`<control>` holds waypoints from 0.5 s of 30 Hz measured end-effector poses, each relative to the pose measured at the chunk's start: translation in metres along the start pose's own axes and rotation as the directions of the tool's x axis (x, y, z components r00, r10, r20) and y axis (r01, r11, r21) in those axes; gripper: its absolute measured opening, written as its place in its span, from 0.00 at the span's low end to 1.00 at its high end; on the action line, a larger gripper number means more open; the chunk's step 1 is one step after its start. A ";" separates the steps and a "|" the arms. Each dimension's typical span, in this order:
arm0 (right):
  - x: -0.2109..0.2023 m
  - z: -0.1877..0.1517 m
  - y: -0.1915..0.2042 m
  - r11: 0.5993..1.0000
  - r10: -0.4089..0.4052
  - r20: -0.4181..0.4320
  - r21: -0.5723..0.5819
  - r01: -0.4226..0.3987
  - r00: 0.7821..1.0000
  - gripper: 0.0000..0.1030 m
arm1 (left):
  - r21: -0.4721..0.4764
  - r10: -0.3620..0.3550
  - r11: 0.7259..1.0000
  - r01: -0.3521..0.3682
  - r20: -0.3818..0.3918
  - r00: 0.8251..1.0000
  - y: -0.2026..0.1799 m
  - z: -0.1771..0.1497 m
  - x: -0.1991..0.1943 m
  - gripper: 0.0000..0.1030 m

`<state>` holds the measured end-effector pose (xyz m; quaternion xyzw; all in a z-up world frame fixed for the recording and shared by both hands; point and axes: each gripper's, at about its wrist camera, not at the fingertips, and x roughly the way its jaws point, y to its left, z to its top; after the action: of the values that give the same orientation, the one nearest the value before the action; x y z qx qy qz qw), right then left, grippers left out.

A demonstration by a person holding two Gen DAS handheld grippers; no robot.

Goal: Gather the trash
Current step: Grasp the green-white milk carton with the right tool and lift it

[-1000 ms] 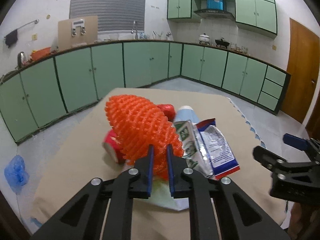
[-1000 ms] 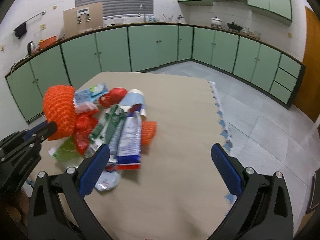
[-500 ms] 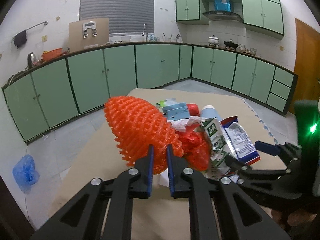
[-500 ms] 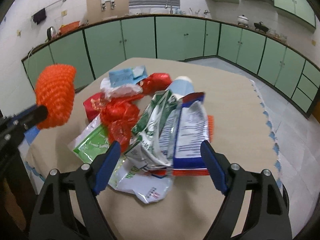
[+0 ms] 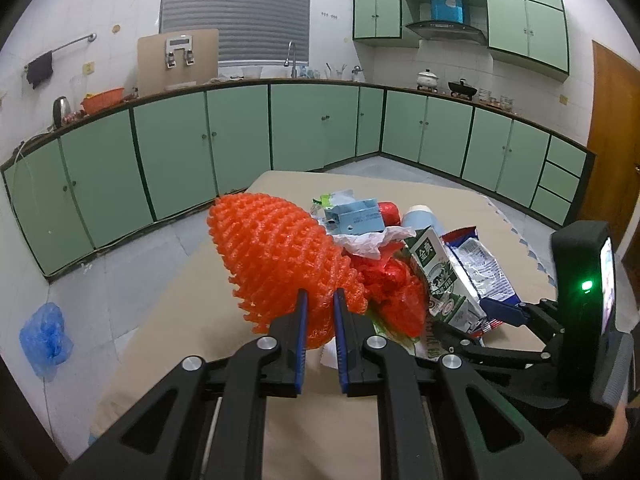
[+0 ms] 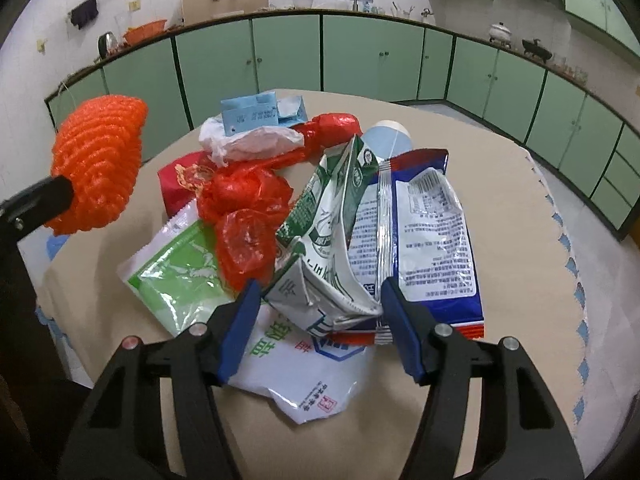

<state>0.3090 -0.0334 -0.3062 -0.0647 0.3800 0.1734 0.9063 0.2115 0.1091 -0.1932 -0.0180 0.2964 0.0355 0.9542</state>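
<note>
While the left gripper stays pinched nearly closed on the orange net, held clear of the desk, the right gripper has just been closing, half open, straddling the carton at the pile's near edge; pad contact unclear. Next: finish the squeeze, then lift.

Green cupboards line the walls. A brown door stands at the side. A blue bag lies on the floor.
</note>
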 end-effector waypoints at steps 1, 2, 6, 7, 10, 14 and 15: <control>-0.004 0.000 -0.001 1.000 0.006 0.008 0.003 -0.006 1.000 0.58 | 0.000 -0.001 1.000 0.001 0.000 1.000 0.000 0.000 -0.001 0.12; -0.010 0.000 -0.002 1.000 0.013 0.018 0.003 -0.013 1.000 0.58 | -0.001 -0.003 1.000 0.003 0.000 1.000 0.001 0.000 -0.001 0.12; -0.028 0.003 -0.005 1.000 0.024 0.048 0.012 -0.025 0.999 0.58 | 0.011 -0.014 1.000 0.014 0.002 1.000 -0.003 0.002 -0.006 0.12; -0.033 0.002 -0.007 0.999 0.029 0.056 0.018 -0.030 0.998 0.58 | 0.016 -0.019 1.000 0.019 0.004 1.000 -0.005 0.002 -0.008 0.12; -0.048 0.003 -0.013 0.999 0.034 0.083 0.038 -0.037 0.996 0.58 | 0.028 -0.029 0.999 0.029 0.009 1.000 -0.009 0.004 -0.012 0.12; -0.063 0.005 -0.019 0.998 0.040 0.106 0.045 -0.045 0.994 0.57 | 0.041 -0.039 0.998 0.038 0.017 0.999 -0.015 0.007 -0.017 0.12; -0.066 0.005 -0.020 0.998 0.045 0.108 0.047 -0.051 0.993 0.57 | 0.043 -0.041 0.998 0.040 0.019 0.999 -0.016 0.007 -0.018 0.12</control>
<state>0.2772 -0.0682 -0.2559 -0.0236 0.3365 0.1889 0.9222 0.2016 0.0928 -0.1765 -0.0031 0.2871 0.0101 0.9579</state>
